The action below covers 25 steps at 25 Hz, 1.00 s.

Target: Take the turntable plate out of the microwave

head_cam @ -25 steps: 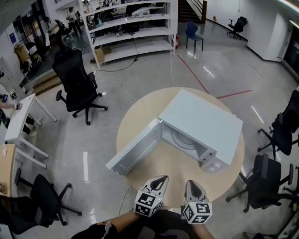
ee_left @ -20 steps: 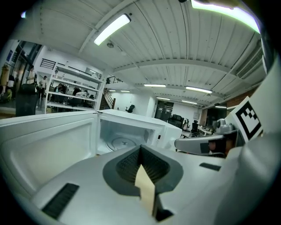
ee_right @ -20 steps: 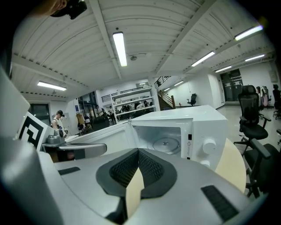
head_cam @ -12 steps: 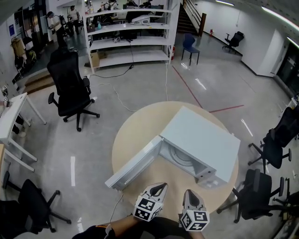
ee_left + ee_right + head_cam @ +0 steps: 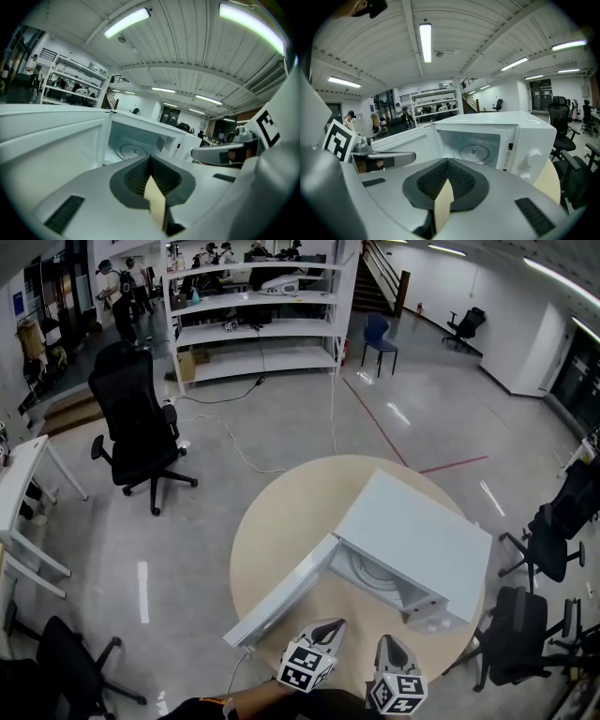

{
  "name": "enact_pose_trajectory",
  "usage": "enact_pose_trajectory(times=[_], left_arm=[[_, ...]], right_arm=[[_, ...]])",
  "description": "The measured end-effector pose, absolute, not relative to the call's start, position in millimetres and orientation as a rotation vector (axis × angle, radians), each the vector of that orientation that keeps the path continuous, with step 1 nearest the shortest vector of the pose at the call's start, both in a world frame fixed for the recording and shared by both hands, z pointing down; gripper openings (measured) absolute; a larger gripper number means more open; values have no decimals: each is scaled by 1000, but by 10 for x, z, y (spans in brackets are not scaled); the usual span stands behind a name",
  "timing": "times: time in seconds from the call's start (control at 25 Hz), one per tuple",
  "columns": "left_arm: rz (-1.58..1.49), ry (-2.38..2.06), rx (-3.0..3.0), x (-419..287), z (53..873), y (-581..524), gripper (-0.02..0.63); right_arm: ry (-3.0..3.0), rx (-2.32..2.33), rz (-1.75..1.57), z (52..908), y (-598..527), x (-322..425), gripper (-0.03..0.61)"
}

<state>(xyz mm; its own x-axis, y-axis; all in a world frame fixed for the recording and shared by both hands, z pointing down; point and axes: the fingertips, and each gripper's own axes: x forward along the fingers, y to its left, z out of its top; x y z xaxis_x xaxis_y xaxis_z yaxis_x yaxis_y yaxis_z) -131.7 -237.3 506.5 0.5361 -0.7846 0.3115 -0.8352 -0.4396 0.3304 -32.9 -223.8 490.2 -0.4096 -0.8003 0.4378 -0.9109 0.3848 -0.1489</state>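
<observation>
A white microwave (image 5: 417, 540) stands on the round wooden table (image 5: 281, 512) with its door (image 5: 281, 592) swung wide open to the left. The glass turntable plate (image 5: 368, 573) lies flat inside the cavity; the left gripper view shows the plate (image 5: 133, 151), and so does the right gripper view (image 5: 474, 153). Both grippers hover side by side at the table's near edge, a short way in front of the opening. My left gripper (image 5: 328, 624) (image 5: 151, 158) is shut and holds nothing. My right gripper (image 5: 389, 641) (image 5: 447, 161) is also shut and holds nothing.
The microwave's control knobs (image 5: 533, 158) sit right of the cavity. Black office chairs stand around the table: one at the far left (image 5: 136, 418), two at the right (image 5: 525, 634) (image 5: 562, 521). A cable (image 5: 234, 667) hangs off the near table edge. Shelving (image 5: 253, 306) lines the back.
Both grippers have come closer to the microwave's open front. Their jaws have stayed shut. The head view has shifted a little.
</observation>
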Motion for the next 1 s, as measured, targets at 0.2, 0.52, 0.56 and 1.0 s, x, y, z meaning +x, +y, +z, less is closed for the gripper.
enact_pose_trajectory(times=[0.2,0.52,0.56,1.0], left_arm=[[142,-1313,2315,-1420,5094,-2534,48],[168,-1321,2259,-1454,5256,-2812,48],[164,-1328,2251,-1462,5265,-2896,48],[234,-1265,2084,-1264,5800,-3502,48]], right_arm=[[-2339,1526,584,4972,-2375,-393,17],[-2355,1544,653,5206,-2686,-380,17],[-2363,1544,660,5242,-2770,-385,17],[-2302,1602,764,5622,-3388,-206,17]])
